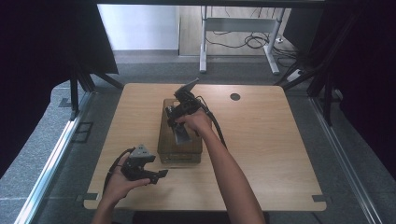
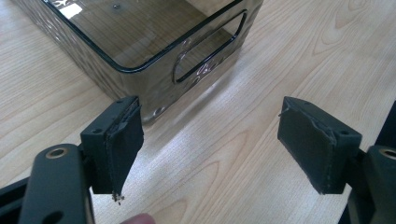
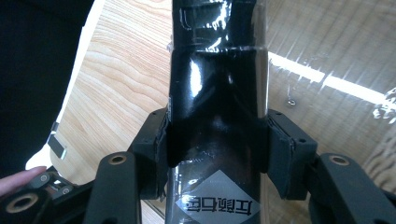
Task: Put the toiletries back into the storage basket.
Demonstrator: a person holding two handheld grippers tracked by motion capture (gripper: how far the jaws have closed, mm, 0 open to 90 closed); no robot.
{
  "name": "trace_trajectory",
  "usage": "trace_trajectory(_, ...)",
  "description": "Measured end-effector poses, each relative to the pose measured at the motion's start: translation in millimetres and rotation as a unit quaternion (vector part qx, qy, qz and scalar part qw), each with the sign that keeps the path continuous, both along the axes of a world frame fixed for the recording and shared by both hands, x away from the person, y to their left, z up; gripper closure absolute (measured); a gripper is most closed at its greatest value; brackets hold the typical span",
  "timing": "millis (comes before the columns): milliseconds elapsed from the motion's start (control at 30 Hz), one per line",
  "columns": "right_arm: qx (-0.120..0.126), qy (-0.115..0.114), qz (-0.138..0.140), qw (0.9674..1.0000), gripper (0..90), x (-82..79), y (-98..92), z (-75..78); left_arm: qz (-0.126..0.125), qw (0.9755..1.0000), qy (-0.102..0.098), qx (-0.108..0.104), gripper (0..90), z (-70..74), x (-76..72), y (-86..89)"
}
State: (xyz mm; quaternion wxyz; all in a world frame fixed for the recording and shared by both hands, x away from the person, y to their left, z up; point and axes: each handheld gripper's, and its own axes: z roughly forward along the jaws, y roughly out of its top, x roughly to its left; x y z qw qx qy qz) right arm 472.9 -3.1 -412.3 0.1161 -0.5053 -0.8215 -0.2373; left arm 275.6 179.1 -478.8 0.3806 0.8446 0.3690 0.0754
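Over bin point(image 1: 180, 151) — right tool point(image 3: 217, 140) clamps black pack point(image 3: 217, 93).

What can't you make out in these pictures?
- Glossy black packet, right gripper view: both ends cut off; label print unreadable.
- Clear smoky plastic bin, left gripper view: far end cut off by the top edge.
- Bin's inside, high view: hidden under the right gripper and hand.

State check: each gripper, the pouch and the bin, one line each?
Left gripper: open, nothing between its pads, held just above the table beside the bin.
Right gripper: shut on the black pouch.
Black pouch: glossy, sealed, gripped across its width, over the bin.
Clear plastic bin: upright, no lid.
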Motion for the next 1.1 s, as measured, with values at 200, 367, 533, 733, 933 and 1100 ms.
trace_trajectory(200,0.004,0.008,-0.008,0.9999,46.4,1.6,4.7,-8.5,-0.001,1.0,-0.001,0.001,22.5,0.6,0.0,1.0)
trace_trajectory(367,0.008,0.014,-0.013,0.9998,46.3,1.6,6.1,-15.3,-0.003,1.0,-0.004,-0.001,22.5,1.8,-0.3,1.8)
trace_trajectory(533,0.006,0.022,-0.022,0.9995,46.3,3.1,4.7,-21.8,-0.004,1.0,-0.003,0.003,22.5,0.7,0.1,1.3)
trace_trajectory(733,0.008,0.025,-0.032,0.9991,46.3,5.4,2.8,-27.3,-0.003,1.0,-0.001,0.0,22.5,0.1,0.1,0.1)
trace_trajectory(933,0.015,0.032,-0.041,0.9985,46.3,4.8,2.9,-31.3,-0.004,1.0,-0.002,-0.001,22.6,1.1,-0.5,-0.1)
trace_trajectory(1100,0.021,0.034,-0.055,0.9977,46.3,4.3,2.0,-30.1,-0.008,1.0,-0.002,0.002,22.5,0.3,-0.4,-1.9)
